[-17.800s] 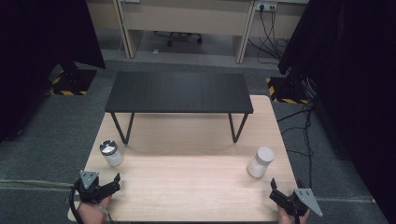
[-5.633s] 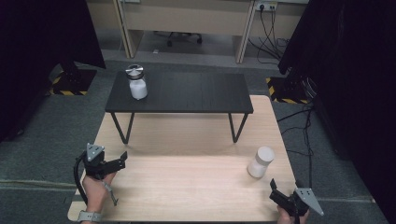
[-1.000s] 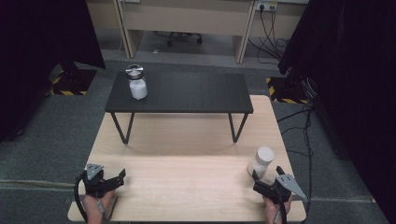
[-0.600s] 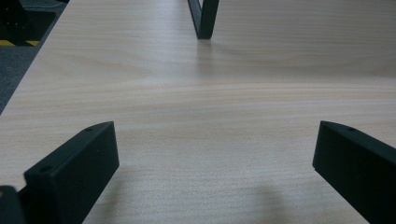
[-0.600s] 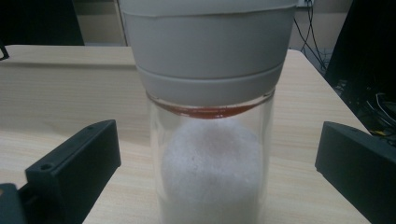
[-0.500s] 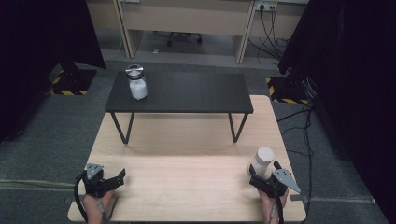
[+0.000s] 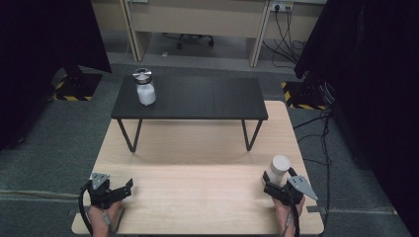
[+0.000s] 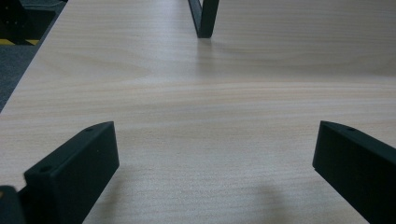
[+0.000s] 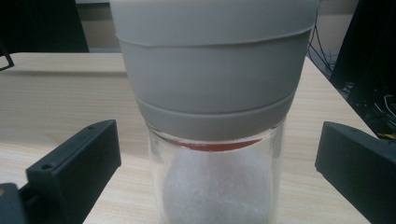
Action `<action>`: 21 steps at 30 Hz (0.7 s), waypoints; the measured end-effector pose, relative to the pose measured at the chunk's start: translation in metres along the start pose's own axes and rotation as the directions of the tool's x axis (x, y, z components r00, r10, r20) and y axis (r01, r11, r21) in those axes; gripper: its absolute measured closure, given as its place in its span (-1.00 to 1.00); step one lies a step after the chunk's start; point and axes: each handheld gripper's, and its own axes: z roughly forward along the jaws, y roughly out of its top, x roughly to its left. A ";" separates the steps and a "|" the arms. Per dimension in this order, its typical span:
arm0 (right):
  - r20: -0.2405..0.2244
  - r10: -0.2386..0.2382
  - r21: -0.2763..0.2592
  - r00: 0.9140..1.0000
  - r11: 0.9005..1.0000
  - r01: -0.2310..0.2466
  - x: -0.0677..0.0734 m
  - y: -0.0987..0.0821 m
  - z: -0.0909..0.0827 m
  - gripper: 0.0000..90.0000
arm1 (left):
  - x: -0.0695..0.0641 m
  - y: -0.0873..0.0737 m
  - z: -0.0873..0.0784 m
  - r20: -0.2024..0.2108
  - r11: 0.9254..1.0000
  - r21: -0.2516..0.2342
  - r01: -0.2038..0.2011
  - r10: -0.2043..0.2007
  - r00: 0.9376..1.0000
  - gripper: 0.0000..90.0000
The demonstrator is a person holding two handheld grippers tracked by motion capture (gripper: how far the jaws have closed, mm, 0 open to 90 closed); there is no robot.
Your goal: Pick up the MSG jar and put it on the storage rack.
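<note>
A glass jar with a pale grey lid (image 7: 277,169) stands upright on the wooden table (image 7: 197,192) at the right; white powder fills its lower part (image 9: 215,191). My right gripper (image 7: 276,186) is open, its jaws spread on either side of the jar without touching it (image 9: 212,168). A second jar with a metal lid (image 7: 145,87) stands at the left end of the black bench (image 7: 197,96). My left gripper (image 7: 123,187) is open near the table's front left corner, with bare wood between its jaws (image 8: 215,172).
The black bench stands on thin legs (image 8: 203,18) across the far half of the table. Dark curtains hang at both sides, and cables (image 7: 323,128) lie on the floor to the right. Grey carpet surrounds the table.
My right gripper has moved forward to the grey-lidded jar, which now stands between its jaws. The left gripper has stayed at the front left corner.
</note>
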 end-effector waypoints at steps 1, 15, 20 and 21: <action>0.000 0.003 0.000 1.000 1.000 -0.003 0.000 0.000 0.000 -0.99 | 0.000 0.000 0.000 0.000 1.000 0.000 0.000 0.000 1.000 -1.00; 0.001 0.012 -0.018 1.000 1.000 -0.012 0.001 0.006 -0.001 -0.70 | 0.000 0.000 0.000 0.001 1.000 0.001 0.001 -0.001 1.000 -1.00; 0.001 0.010 -0.030 1.000 0.999 -0.010 0.001 0.010 -0.001 -0.64 | 0.000 0.000 0.000 0.000 1.000 0.001 0.003 -0.003 1.000 -1.00; 0.000 0.011 -0.032 1.000 0.999 -0.011 0.002 0.011 -0.002 -0.63 | 0.000 0.000 0.000 0.000 1.000 0.001 0.003 -0.003 1.000 -1.00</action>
